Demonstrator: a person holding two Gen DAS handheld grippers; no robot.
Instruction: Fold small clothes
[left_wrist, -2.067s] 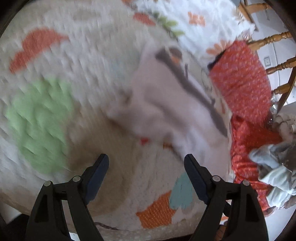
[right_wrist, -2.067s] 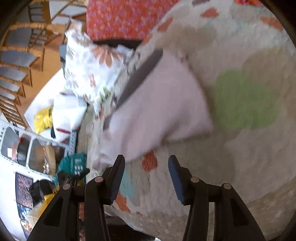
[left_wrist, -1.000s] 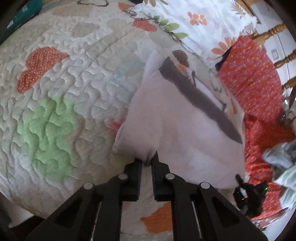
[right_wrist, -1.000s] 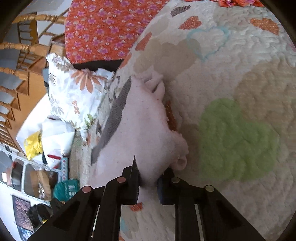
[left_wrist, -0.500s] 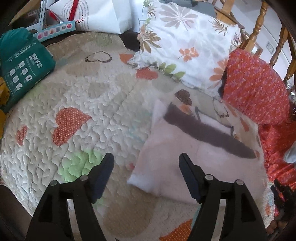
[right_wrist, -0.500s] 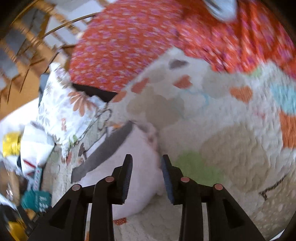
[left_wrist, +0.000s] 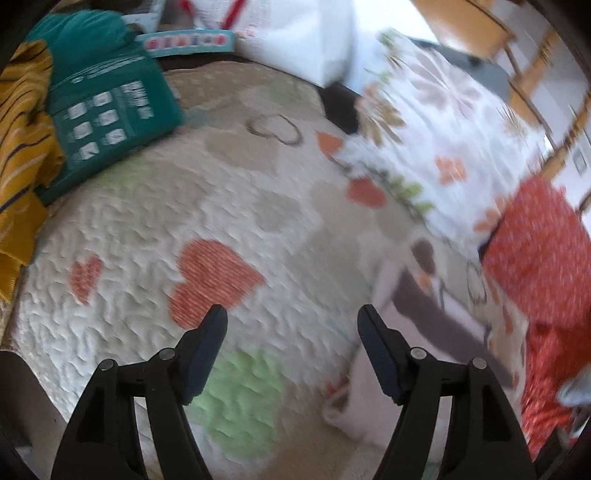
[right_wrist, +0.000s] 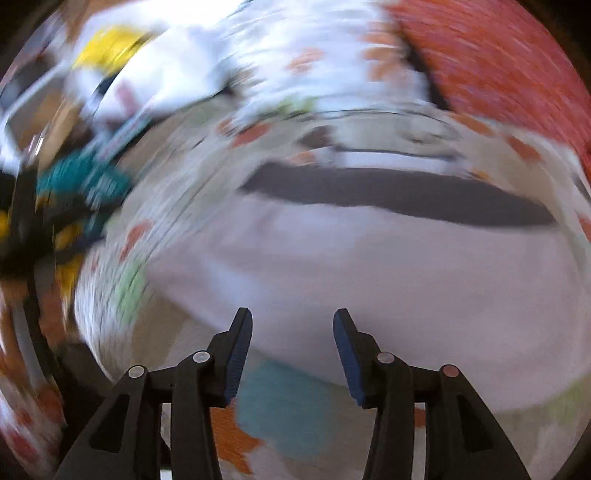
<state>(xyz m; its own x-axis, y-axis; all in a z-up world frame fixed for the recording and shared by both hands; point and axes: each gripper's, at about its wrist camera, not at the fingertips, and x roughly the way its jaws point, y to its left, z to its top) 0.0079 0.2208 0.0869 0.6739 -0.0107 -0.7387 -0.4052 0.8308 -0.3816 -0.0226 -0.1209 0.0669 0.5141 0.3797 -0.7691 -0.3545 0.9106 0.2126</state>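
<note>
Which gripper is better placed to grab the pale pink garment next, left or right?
Right, probably. The right gripper is open with the pale pink garment directly ahead of its fingers. The left gripper is open too but faces the quilt, with the garment off to its side.

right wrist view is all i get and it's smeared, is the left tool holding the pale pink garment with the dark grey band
Observer: No. The left tool is open and holds nothing, over the heart-patterned quilt.
Operator: where's the garment from there
Observer: The pale pink garment with the dark grey band lies flat to that tool's right.
Operator: anything on its other side
Observer: A teal printed package sits at the quilt's far left corner.
</note>
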